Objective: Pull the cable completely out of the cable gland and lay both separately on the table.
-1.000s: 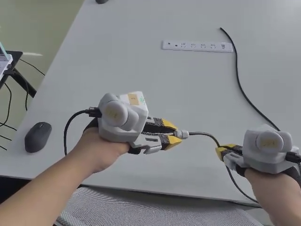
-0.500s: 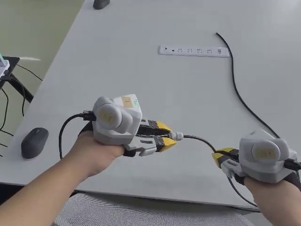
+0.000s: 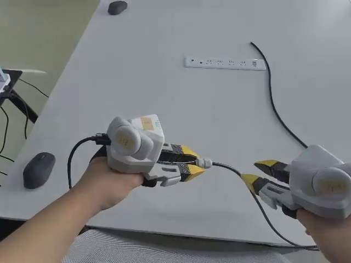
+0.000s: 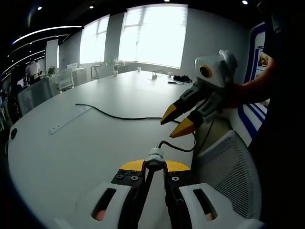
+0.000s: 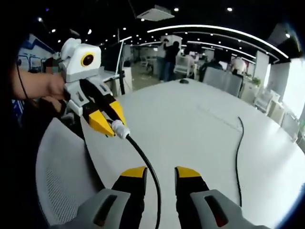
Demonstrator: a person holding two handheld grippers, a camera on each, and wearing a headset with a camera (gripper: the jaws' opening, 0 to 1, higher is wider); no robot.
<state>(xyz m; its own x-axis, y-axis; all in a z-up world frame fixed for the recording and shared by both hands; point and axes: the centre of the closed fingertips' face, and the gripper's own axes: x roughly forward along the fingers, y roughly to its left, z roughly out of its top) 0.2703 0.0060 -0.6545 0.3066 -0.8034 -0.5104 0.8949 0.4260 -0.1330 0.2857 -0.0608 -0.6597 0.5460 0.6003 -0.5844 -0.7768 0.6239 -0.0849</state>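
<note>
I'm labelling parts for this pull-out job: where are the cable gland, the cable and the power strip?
cable gland (image 3: 204, 163), head view, its pale protruding end.
cable (image 5: 149, 167), right gripper view, black stretch just above the jaws.
power strip (image 3: 225, 63), head view, middle of its white body.

No writing, number or brand can be read anywhere. The small orange-and-green sticker (image 3: 148, 123) on top of the left gripper (image 3: 196, 161) in the head view is too small and blurred to make out, and the white power strip (image 3: 225, 63) shows no legible marking. The blue-and-white wall panel (image 4: 260, 56) at the edge of the left gripper view is smeared beyond reading.
</note>
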